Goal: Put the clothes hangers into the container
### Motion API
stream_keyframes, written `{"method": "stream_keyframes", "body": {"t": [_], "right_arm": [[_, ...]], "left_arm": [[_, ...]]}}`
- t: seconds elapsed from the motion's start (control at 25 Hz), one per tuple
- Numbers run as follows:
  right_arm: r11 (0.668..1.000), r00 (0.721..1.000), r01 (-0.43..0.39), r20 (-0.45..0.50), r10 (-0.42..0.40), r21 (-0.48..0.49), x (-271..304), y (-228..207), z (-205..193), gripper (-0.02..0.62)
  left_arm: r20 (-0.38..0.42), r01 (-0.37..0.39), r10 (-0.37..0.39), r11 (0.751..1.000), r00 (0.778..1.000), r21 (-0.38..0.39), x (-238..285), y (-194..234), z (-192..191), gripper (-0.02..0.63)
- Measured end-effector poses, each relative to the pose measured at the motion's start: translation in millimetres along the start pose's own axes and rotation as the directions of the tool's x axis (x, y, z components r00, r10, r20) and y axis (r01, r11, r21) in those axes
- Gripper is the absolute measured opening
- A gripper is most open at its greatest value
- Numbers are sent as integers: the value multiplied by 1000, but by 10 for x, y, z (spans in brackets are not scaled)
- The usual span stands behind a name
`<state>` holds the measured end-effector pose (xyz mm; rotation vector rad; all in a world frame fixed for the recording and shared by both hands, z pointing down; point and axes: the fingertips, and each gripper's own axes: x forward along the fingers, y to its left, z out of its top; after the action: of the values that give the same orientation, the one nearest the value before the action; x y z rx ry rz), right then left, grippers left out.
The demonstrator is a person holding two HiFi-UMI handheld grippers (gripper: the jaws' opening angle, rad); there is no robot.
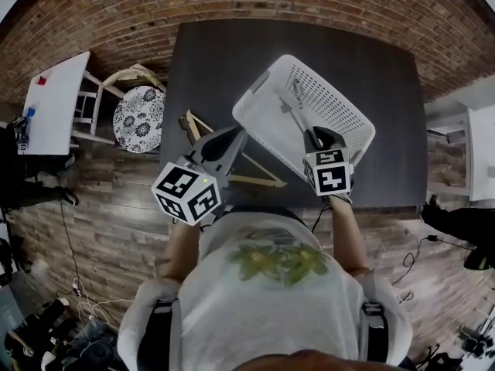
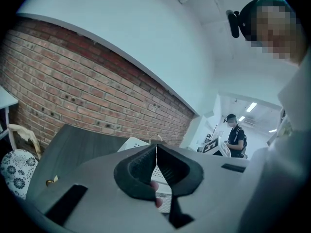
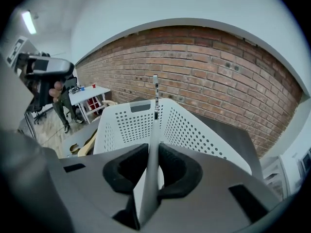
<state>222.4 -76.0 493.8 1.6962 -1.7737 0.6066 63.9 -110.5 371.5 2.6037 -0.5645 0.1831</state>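
A white perforated basket (image 1: pixel 344 110) stands on the dark table (image 1: pixel 216 60). My right gripper (image 1: pixel 315 136) reaches over its near rim, shut on a pale grey hanger (image 1: pixel 294 107) that hangs inside. In the right gripper view that hanger (image 3: pixel 153 130) runs up between the pads, its metal hook (image 3: pixel 155 84) before the basket wall (image 3: pixel 194 130). Wooden hangers (image 1: pixel 259 178) lie on the table left of the basket. My left gripper (image 1: pixel 232 139) hovers over them. Seen in its own view, the left gripper (image 2: pixel 156 148) has its jaws together with nothing visible between them.
A brick wall runs behind the table. A chair with a patterned cushion (image 1: pixel 139 118) and a white side table (image 1: pixel 54 103) stand to the left. Another person (image 2: pixel 236 136) stands in the distance. Cables lie on the wooden floor (image 1: pixel 85 300).
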Motion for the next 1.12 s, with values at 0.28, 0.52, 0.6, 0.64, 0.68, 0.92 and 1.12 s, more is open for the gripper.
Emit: {"method": "stream_keyframes", "body": {"t": [0.28,0.52,0.6,0.64,0.68,0.92,1.12], "right_arm": [[982,997,79,-10,-82,-171,145,116,-28,91],[976,998,-14,-58,1,-217,229,277,-65,100],[970,997,-45,-78,27,-240,240,338,-99,107],[966,996,-56,-87,35,-251,247,364,-116,110],[963,994,-69,-99,45,-259,255,390,-134,114],[952,973,-197,-165,161,-233,312,545,-204,176],[963,976,-212,-93,198,-169,184,486,-61,179]], "left_arm": [[-13,-25,25,1000,1000,-18,-10,107,-62,31],[-21,-37,36,999,999,-32,-27,170,-117,31],[-23,-38,37,999,999,-33,-32,175,-134,31],[-24,-38,38,999,999,-34,-34,177,-141,31],[-25,-39,38,999,999,-36,-35,180,-147,31],[-31,-36,35,999,999,-38,-33,194,-162,31],[-36,-35,34,999,999,-39,-41,189,-189,31]]}}
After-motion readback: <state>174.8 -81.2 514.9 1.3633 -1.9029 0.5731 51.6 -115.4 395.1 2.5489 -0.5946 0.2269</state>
